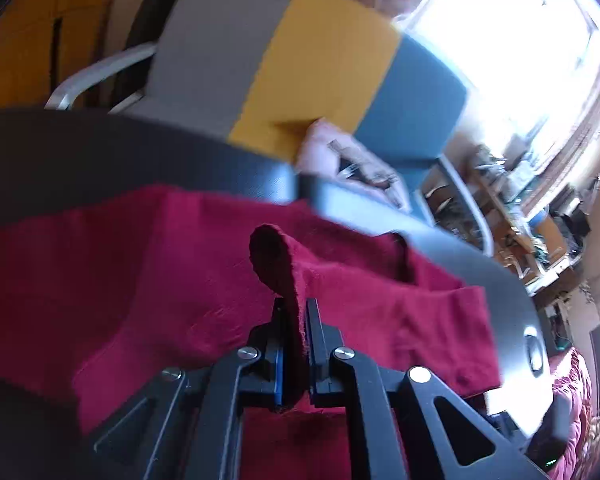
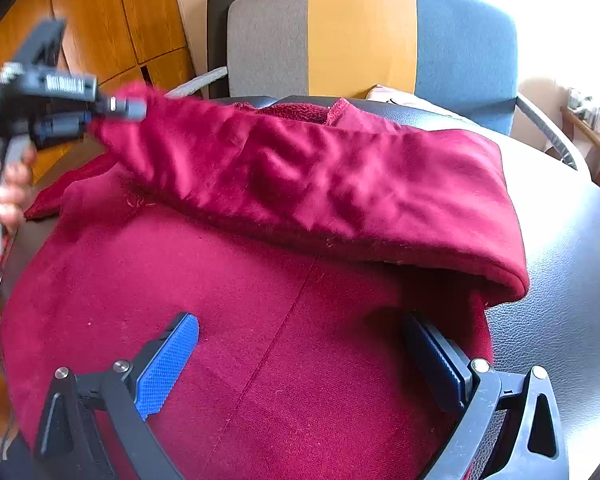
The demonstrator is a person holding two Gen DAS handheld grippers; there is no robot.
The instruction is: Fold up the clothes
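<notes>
A dark red garment [image 2: 260, 380] lies spread on a black table [image 2: 560, 280]. One side of it is lifted and folded over as a thick flap [image 2: 320, 184] across the far half. My left gripper [image 2: 112, 114] holds that flap's left end above the table, its jaws shut on a pinched edge of the red cloth [image 1: 284, 264]. In its own view the left gripper [image 1: 296, 304] has the cloth standing up between the pads. My right gripper [image 2: 300, 324] hovers open over the flat near part of the garment, with nothing gripped.
A chair with grey, yellow and blue stripes [image 2: 360, 40] stands behind the table. Wooden cabinet doors [image 2: 100, 20] fill the back left. A hand [image 2: 12, 192] holds the left gripper's handle. Cluttered shelves [image 1: 520, 200] and a bright window lie to the right.
</notes>
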